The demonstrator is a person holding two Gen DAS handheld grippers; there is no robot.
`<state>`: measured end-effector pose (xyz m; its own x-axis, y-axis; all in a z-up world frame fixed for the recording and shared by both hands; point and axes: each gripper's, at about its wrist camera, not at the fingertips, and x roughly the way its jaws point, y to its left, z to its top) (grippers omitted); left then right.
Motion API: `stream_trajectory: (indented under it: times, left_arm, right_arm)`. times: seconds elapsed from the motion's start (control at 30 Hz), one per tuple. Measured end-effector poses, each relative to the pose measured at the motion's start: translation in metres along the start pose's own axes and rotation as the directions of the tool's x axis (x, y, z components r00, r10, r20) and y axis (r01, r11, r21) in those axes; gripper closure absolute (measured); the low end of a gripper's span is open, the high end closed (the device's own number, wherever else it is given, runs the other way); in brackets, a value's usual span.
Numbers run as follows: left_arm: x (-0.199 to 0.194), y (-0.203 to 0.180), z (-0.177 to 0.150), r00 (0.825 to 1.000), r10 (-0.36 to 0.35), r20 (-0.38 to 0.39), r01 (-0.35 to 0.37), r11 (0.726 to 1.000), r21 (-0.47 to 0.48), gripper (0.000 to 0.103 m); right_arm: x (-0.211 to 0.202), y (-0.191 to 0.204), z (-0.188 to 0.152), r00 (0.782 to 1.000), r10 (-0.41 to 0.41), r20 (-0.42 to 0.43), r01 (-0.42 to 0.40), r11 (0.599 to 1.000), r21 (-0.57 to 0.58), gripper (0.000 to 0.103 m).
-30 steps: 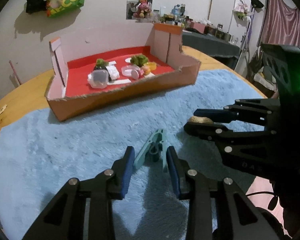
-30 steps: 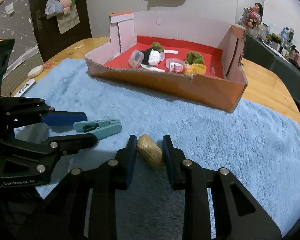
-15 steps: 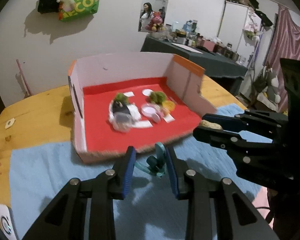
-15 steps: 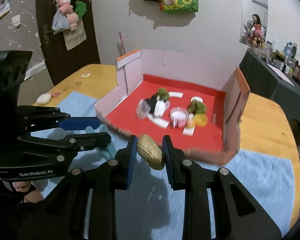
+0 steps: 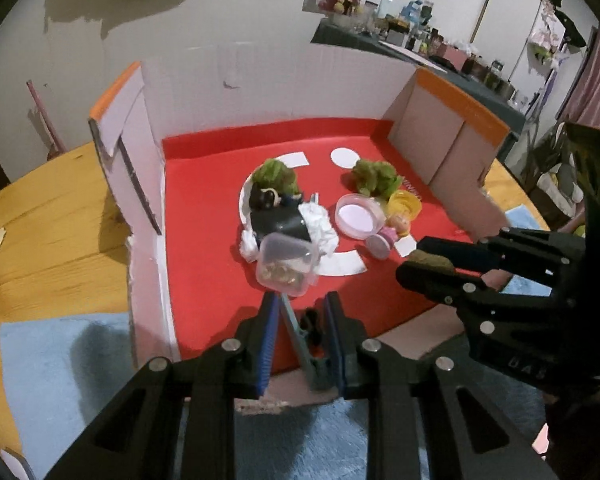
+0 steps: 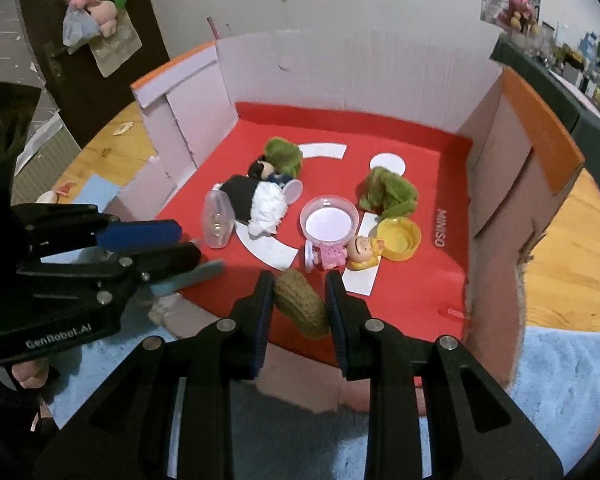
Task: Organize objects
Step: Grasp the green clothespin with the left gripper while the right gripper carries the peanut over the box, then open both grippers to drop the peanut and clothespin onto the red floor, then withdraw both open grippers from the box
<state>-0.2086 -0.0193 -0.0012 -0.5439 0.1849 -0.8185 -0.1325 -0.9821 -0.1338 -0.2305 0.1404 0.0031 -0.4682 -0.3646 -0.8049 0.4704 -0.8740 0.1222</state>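
An open cardboard box (image 5: 260, 92) (image 6: 340, 72) with a red floor stands on the table. My left gripper (image 5: 300, 304) hangs over its front edge, its jaws closing down on a teal clothespin (image 5: 300, 340) pinched between the pads. Seen from the right wrist, that left gripper (image 6: 184, 242) has the clothespin (image 6: 196, 276) sticking out below it. My right gripper (image 6: 298, 280) is shut on a tan peanut (image 6: 302, 304) over the box's front part. In the left wrist view the right gripper (image 5: 420, 256) sits at the right with the peanut (image 5: 432, 260) between its tips.
Inside the box lie a clear plastic tub (image 5: 286, 266), a black-and-white doll (image 6: 256, 196), two green plush pieces (image 6: 388, 192), a round pink-lidded jar (image 6: 330, 222), a yellow cap (image 6: 398, 238) and a small pink figure (image 6: 340, 254). A blue fleecy mat (image 5: 60, 360) covers the wooden table (image 5: 52, 208).
Both grippers have lifted their objects off the blue mat and carried them forward; they now hang over the box's front edge and red floor. The box looms much closer.
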Motion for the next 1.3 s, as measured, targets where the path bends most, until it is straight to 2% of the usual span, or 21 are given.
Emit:
stream_trajectory:
  times: [0.07,0.17,0.23,0.3,0.33,0.37,0.4,0.53,0.7,0.83,0.93,1.0,1.13,1.3]
  left_arm:
    - [0.001,0.002,0.000,1.000,0.002,0.002,-0.002,1.000,-0.008,0.075]
    - [0.001,0.003,-0.001,1.000,0.004,-0.002,-0.004,1.000,-0.011,0.059]
    - [0.000,0.001,-0.001,1.000,0.006,0.005,-0.006,1.000,-0.008,0.057]
    - [-0.004,0.000,-0.002,1.000,0.007,0.018,-0.007,1.000,-0.008,0.046]
    - [-0.006,-0.001,-0.002,1.000,0.013,0.025,-0.013,1.000,-0.007,0.045]
    - [-0.009,0.000,-0.003,0.999,0.024,0.037,-0.023,1.000,-0.009,0.041]
    - [-0.010,0.000,-0.003,0.999,0.025,0.042,-0.024,1.000,-0.011,0.037]
    - [-0.022,0.002,-0.007,0.997,0.020,0.072,-0.018,0.999,-0.027,0.035]
    - [-0.041,0.000,-0.016,0.991,0.057,0.122,-0.052,0.998,-0.037,0.017]
    - [-0.053,-0.001,-0.025,0.987,0.061,0.147,-0.055,0.997,-0.050,0.013]
    - [-0.063,-0.003,-0.033,0.983,0.073,0.166,-0.065,0.996,-0.054,0.000]
    - [-0.068,-0.005,-0.040,0.981,0.076,0.177,-0.067,0.996,-0.053,0.000]
    - [-0.076,-0.011,-0.053,0.971,0.141,0.194,-0.132,0.990,-0.058,0.000]
    - [-0.079,-0.014,-0.074,0.960,0.184,0.211,-0.168,0.982,-0.090,0.000]
  right_arm:
    - [0.001,0.000,0.000,1.000,-0.007,0.005,0.007,1.000,0.001,0.078]
    - [0.000,0.001,-0.002,1.000,-0.010,0.004,0.010,1.000,-0.007,0.077]
    - [-0.001,0.001,-0.002,1.000,-0.012,0.010,0.012,1.000,-0.009,0.077]
    - [-0.002,0.001,-0.002,1.000,-0.024,0.014,0.024,1.000,-0.012,0.069]
    - [-0.003,0.001,-0.003,0.999,-0.029,0.020,0.029,1.000,-0.009,0.051]
    - [-0.005,0.002,-0.003,0.998,-0.047,0.029,0.047,0.999,-0.006,0.048]
    - [-0.008,0.002,-0.004,0.997,-0.059,0.041,0.059,0.998,-0.007,0.047]
    - [-0.021,0.002,-0.009,0.997,-0.046,0.068,0.046,0.999,0.004,0.047]
    - [-0.038,0.010,-0.017,0.993,-0.060,0.098,0.059,0.998,0.010,0.047]
    - [-0.052,0.017,-0.026,0.990,-0.069,0.121,0.067,0.998,0.019,0.046]
    - [-0.064,0.023,-0.035,0.987,-0.075,0.144,0.071,0.997,0.030,0.042]
    - [-0.071,0.027,-0.040,0.984,-0.086,0.155,0.081,0.996,0.034,0.039]
    - [-0.081,0.033,-0.053,0.981,-0.088,0.172,0.081,0.996,0.048,0.039]
    - [-0.085,0.037,-0.070,0.981,-0.081,0.175,0.070,0.995,0.068,0.038]
